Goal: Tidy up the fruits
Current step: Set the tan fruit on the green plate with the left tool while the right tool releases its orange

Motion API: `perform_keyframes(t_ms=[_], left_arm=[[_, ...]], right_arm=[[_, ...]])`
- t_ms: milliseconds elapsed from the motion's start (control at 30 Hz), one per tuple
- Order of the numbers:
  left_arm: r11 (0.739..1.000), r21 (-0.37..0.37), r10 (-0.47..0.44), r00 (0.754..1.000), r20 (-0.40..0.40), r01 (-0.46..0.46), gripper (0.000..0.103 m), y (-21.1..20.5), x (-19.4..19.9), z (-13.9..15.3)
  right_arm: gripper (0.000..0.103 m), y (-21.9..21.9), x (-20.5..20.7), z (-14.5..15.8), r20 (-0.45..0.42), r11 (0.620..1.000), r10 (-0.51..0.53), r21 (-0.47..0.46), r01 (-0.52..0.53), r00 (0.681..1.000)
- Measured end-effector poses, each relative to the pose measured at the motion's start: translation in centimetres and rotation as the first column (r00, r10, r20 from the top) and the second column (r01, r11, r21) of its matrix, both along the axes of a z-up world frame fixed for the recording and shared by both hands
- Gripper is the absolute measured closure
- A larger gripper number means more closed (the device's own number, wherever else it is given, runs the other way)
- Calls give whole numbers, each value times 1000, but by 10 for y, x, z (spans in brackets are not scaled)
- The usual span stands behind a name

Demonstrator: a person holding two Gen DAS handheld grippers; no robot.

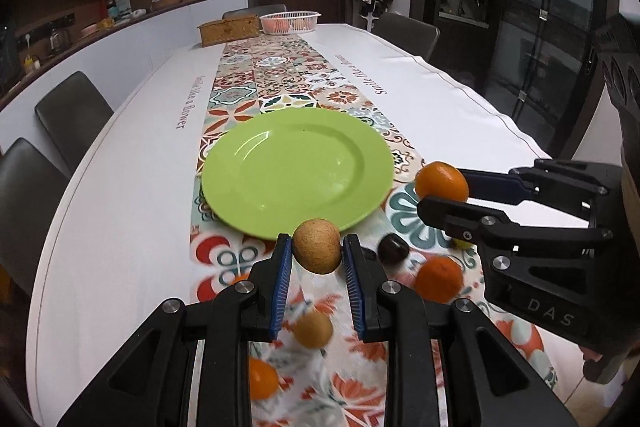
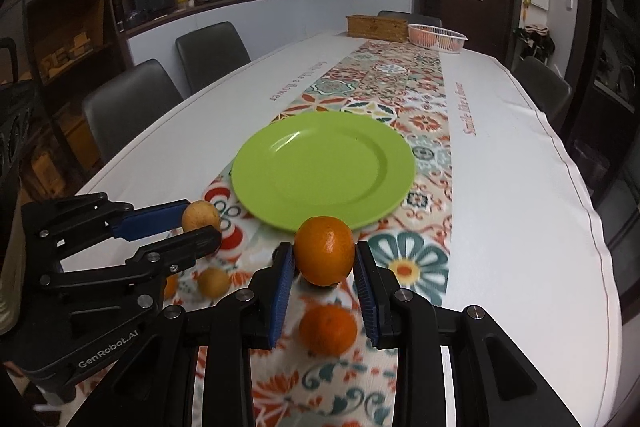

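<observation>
I held two fruits above the patterned floral table runner, just short of the round lime-green plastic plate. My left gripper pinched a rough tan-brown round fruit between its blue-padded fingers, and my right gripper clamped a glossy orange mandarin the same way. Both fruits hung near the plate's closest rim, the mandarin to the right of the brown one.

On the runner lay two more mandarins, one beneath my right gripper and one under my left, a second tan-brown fruit, and a single small dark purple fruit. A sliver of something yellow showed behind my right gripper; I could not tell what it was.

The white tablecloth ran to the far end, where a woven rectangular box and a white slotted plastic basket stood side by side. Dark grey chairs lined the table.
</observation>
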State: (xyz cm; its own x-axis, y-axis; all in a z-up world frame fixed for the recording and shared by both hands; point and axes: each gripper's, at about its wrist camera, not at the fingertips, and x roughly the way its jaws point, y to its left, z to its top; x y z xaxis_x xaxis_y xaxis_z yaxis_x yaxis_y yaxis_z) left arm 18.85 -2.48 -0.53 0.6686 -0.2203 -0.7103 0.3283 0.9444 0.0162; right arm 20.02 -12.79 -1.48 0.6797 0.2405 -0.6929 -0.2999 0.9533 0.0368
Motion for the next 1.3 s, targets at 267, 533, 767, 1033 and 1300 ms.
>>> perform_keyframes(t_ms=[267,533,767,1033,1300], left_arm=[[1000,11,-19,999,-43,19,76,2,40,-1],[999,9,-32,991,-130,34,76,2,82,-15],[999,22,-23,980,-197,28,76,4,110,-29],[999,22,-31,969,-245,38,76,5,127,-40],[999,15,-26,976,-218,30,65,8,122,-33]], right_arm=[[71,5,44,-4,-59,1000,21,-18,-22,998],[71,9,83,-16,-127,998,34,-48,-40,991],[71,14,108,-33,-186,996,39,-72,-54,982],[71,15,124,-43,-238,997,40,-48,-53,970],[70,10,124,-41,-235,999,25,-35,-35,972]])
